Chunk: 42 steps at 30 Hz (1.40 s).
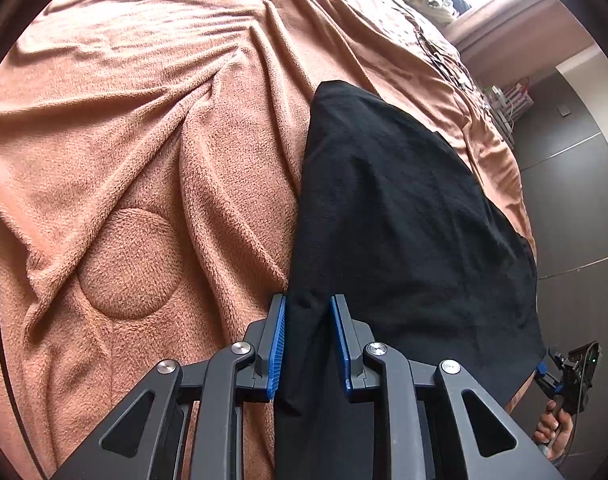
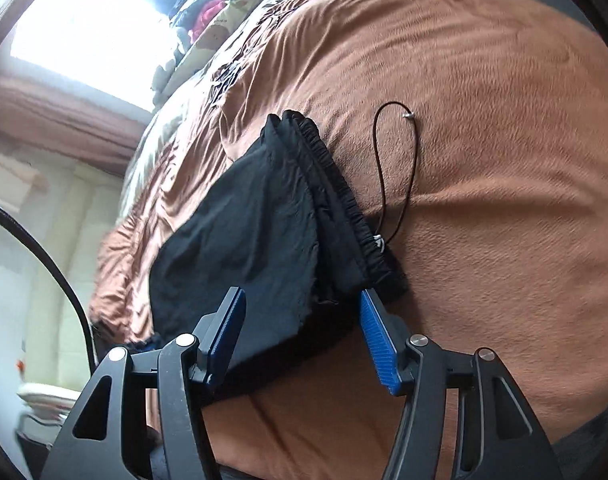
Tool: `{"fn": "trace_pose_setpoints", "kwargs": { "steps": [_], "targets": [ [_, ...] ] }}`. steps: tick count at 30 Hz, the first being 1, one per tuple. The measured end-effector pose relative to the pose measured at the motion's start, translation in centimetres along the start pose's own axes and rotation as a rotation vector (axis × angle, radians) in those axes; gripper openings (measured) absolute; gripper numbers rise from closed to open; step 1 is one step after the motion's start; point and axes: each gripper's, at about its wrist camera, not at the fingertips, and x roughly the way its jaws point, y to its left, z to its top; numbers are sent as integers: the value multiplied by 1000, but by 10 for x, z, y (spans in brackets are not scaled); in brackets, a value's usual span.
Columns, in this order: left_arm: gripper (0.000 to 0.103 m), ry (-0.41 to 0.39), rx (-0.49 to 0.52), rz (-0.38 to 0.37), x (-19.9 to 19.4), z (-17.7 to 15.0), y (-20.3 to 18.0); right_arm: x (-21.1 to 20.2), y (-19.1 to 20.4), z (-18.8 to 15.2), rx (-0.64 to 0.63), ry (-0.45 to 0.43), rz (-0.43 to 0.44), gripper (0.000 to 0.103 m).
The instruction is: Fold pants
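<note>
Black pants [image 1: 404, 200] lie folded on a brown fleece bedspread [image 1: 144, 140], near the bed's right edge. My left gripper [image 1: 308, 312] is shut on a bunched fold at the near end of the cloth. In the right wrist view the pants [image 2: 256, 232] show their gathered waistband [image 2: 336, 184], and a thin drawstring [image 2: 396, 176] loops out onto the bedspread [image 2: 484, 160]. My right gripper [image 2: 302, 304] stands open, its jaws wide on either side of the near corner and not pressing it. The left wrist view shows it small at the lower right [image 1: 568, 368], with a hand [image 1: 552, 428] on its grip.
Pillows and a heap of clothes [image 2: 224, 4] sit at the head of the bed below a bright window [image 2: 84, 32]. Dark floor [image 1: 576, 200] and a white rack [image 1: 512, 96] lie beyond the bed's edge. A black cable [image 2: 64, 264] arcs past on the left.
</note>
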Motion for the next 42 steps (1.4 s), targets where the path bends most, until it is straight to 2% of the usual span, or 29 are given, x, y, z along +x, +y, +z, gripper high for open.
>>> {"fn": "trace_pose_setpoints", "kwargs": {
  "steps": [6, 12, 17, 19, 20, 21, 23, 26, 31, 42],
  "targets": [
    [24, 0, -2, -2, 0, 0, 0, -7, -10, 1, 59, -60, 125, 57],
    [24, -1, 1, 5, 1, 0, -1, 13, -20, -7, 90, -14, 83, 57],
    [24, 0, 3, 7, 2, 0, -1, 21, -22, -3, 108, -35, 80, 57],
    [24, 0, 2, 8, 3, 0, -2, 20, -20, 1, 108, -60, 69, 45],
    [24, 0, 2, 8, 3, 0, -2, 20, -17, 2, 99, -68, 53, 25],
    [24, 0, 1, 7, 3, 0, -2, 19, -15, 2, 91, -74, 32, 12],
    [24, 1, 2, 6, 3, 0, -2, 17, -11, 2, 79, -85, 1, 8],
    [24, 1, 5, 7, 3, 0, -3, 9, 3, -5, 25, -111, -53, 7],
    [24, 11, 21, -1, -1, -1, -5, -2, 6, -20, 33, -129, -94, 7],
    [27, 36, -21, -49, -13, -10, 10, -27, 9, -44, 37, -154, -126, 7]
  ]
}}
